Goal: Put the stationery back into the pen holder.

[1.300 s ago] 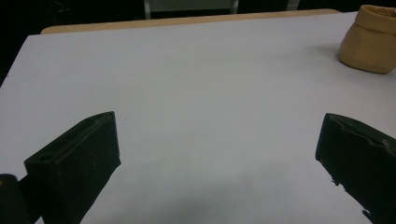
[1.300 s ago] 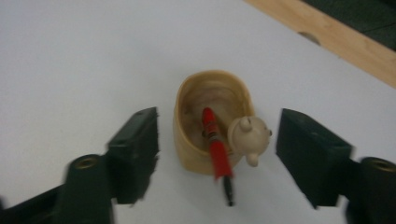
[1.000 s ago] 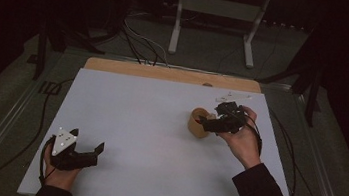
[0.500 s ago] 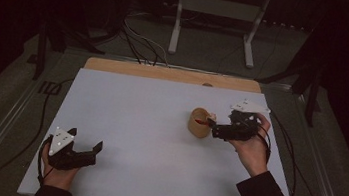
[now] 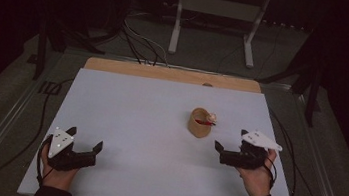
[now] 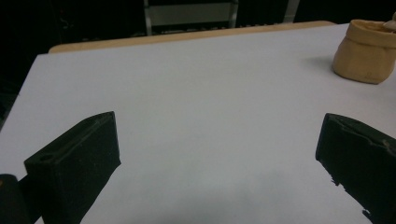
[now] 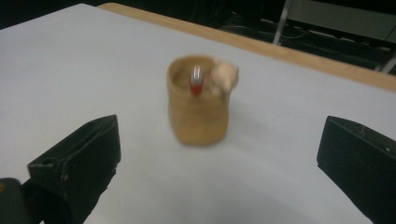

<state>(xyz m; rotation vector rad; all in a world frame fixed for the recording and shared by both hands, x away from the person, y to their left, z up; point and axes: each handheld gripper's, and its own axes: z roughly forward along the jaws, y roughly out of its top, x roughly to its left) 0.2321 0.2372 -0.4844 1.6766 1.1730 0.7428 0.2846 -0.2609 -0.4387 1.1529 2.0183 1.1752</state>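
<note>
1. The tan pot (image 5: 201, 123) stands upright on the white table (image 5: 132, 138), right of its middle and nearer its far wooden edge than the near one. A red-and-silver item (image 7: 196, 80) stands in it, and a pale lump (image 7: 224, 74) sits at its rim.
2. The right claw (image 5: 218, 152) is just near-right of the pot, apart from it; its jaws have just been opening and now stand wide apart with nothing between them.
3. The left claw (image 5: 85, 142) rests far to the pot's near-left, jaws spread, holding nothing.
4. Risk, as I judge it: the pot looks light and soft-sided, so a jaw tip swinging past could nudge or tip it, spilling the red item.
5. The pale lump looks perched at the rim; a knock could drop it onto the table.
6. The right gripper view is blurred, so the lump's seating cannot be told.
7. No brand, label or readable writing shows on the pot, claws or table.
</note>
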